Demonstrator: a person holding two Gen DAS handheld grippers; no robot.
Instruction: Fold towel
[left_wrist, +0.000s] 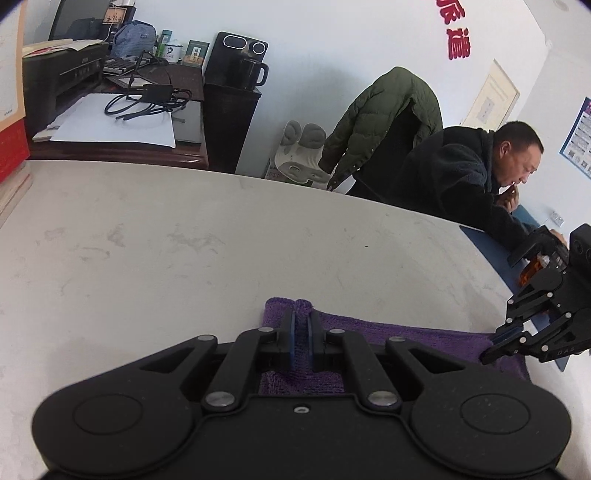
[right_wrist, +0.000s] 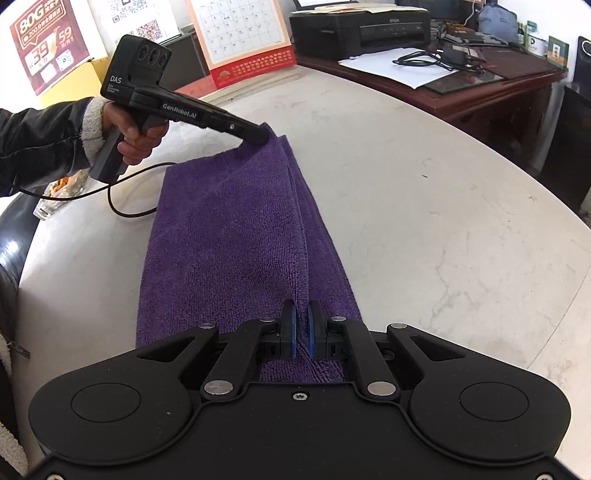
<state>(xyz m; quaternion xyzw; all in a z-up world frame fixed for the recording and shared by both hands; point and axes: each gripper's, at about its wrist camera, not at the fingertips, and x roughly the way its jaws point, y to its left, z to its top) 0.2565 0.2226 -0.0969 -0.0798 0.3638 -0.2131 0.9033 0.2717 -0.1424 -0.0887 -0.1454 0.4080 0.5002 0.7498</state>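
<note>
A purple towel (right_wrist: 229, 236) lies folded over on the white marble table (right_wrist: 443, 221), its upper layer lifted at both ends. My left gripper (left_wrist: 302, 314) is shut on one towel corner (left_wrist: 303, 305); it also shows in the right wrist view (right_wrist: 258, 134), pinching the far corner. My right gripper (right_wrist: 302, 314) is shut on the near corner of the towel; it shows at the right of the left wrist view (left_wrist: 493, 349), clamped on the towel's (left_wrist: 406, 332) other end.
A man (left_wrist: 480, 177) leans on the table at the far right beside a blue mat (left_wrist: 491, 254). A wooden desk (right_wrist: 480, 81) with printer and cables stands behind. A calendar (right_wrist: 243, 33) and a cable (right_wrist: 122, 199) are near the left edge.
</note>
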